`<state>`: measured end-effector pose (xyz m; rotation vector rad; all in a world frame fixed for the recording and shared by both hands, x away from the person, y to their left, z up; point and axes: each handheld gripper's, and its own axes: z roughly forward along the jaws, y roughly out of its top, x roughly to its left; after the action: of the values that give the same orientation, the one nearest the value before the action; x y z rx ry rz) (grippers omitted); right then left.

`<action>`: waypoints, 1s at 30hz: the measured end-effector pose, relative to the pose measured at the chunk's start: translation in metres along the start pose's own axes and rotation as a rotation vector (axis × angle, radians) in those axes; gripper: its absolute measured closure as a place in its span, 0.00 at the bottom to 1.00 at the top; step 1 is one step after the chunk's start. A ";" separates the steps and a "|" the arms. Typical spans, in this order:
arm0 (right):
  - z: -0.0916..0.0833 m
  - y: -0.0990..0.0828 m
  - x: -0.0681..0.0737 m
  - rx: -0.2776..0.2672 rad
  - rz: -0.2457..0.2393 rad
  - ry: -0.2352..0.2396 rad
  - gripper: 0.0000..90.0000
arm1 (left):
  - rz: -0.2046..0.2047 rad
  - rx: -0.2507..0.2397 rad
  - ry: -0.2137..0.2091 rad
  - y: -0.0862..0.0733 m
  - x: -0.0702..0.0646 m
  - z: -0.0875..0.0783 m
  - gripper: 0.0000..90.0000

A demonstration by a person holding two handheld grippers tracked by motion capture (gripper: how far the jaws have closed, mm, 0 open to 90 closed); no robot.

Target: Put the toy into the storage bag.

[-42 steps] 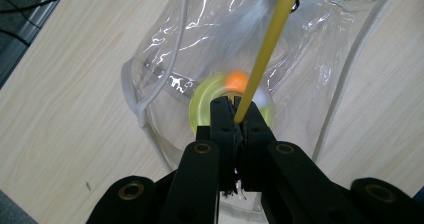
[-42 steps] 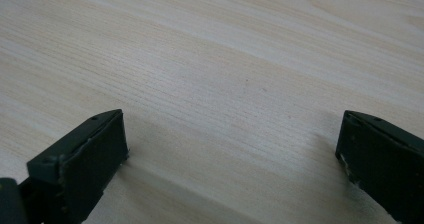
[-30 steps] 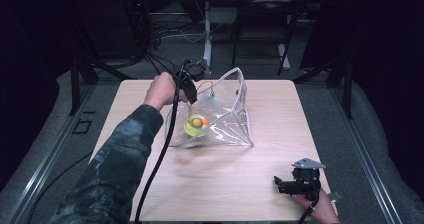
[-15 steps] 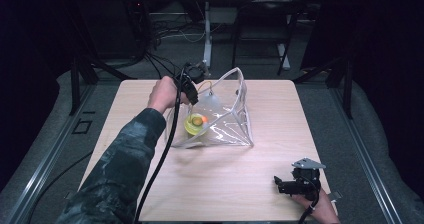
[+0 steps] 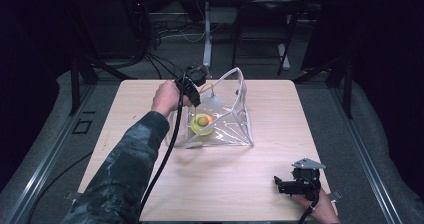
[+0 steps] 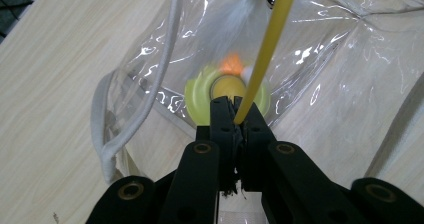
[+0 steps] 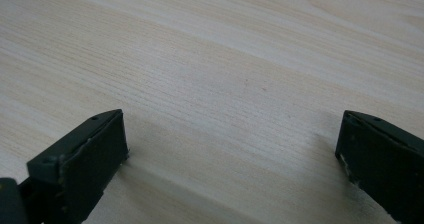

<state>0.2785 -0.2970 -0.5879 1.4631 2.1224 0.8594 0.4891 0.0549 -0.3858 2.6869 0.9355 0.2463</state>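
A clear plastic bag (image 5: 227,126) with a white-edged mouth lies on the middle of the wooden table (image 5: 280,109). Part of its rim is lifted. Inside it sit a yellow-green round object (image 5: 199,125) and a small orange piece (image 5: 210,118). My left gripper (image 5: 202,84) is at the bag's far left corner. In the left gripper view it (image 6: 236,109) is shut on a thin yellow strip (image 6: 267,39) that runs up above the bag (image 6: 325,59) and the yellow-green object (image 6: 197,96). My right gripper (image 5: 280,184) rests open on bare table (image 7: 230,149), nothing between its jaws.
The table's near and right parts are bare wood. Dark stands, cables and a white post (image 5: 206,39) lie behind the far edge. Grey floor with rails (image 5: 45,149) flanks the table. A black cable (image 5: 167,149) trails from the left gripper along the sleeve.
The left hand and its gripper have drifted slightly right and nearer, and the bag's raised rim has shifted with it. The right gripper has stayed put.
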 end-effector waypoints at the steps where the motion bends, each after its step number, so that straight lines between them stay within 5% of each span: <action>1: 0.000 0.000 0.000 0.000 0.000 0.002 0.00 | -0.001 0.006 -0.004 0.000 0.000 0.002 0.97; 9: 0.000 0.000 0.000 -0.003 0.000 0.003 0.00 | -0.027 -0.012 -0.017 -0.002 0.002 0.005 0.96; 19: 0.000 0.000 0.000 -0.003 0.000 0.002 0.00 | -0.048 -0.056 -0.018 -0.007 0.003 -0.007 0.82; 26: 0.000 0.000 0.000 -0.004 0.000 0.002 0.00 | -0.043 -0.061 -0.006 -0.014 -0.003 -0.020 0.47; 30: 0.000 0.000 0.000 -0.004 0.001 0.002 0.00 | -0.045 -0.091 0.009 -0.021 -0.002 -0.033 0.39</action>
<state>0.2785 -0.2971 -0.5882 1.4616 2.1206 0.8651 0.4671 0.0766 -0.3612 2.5808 0.9624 0.2841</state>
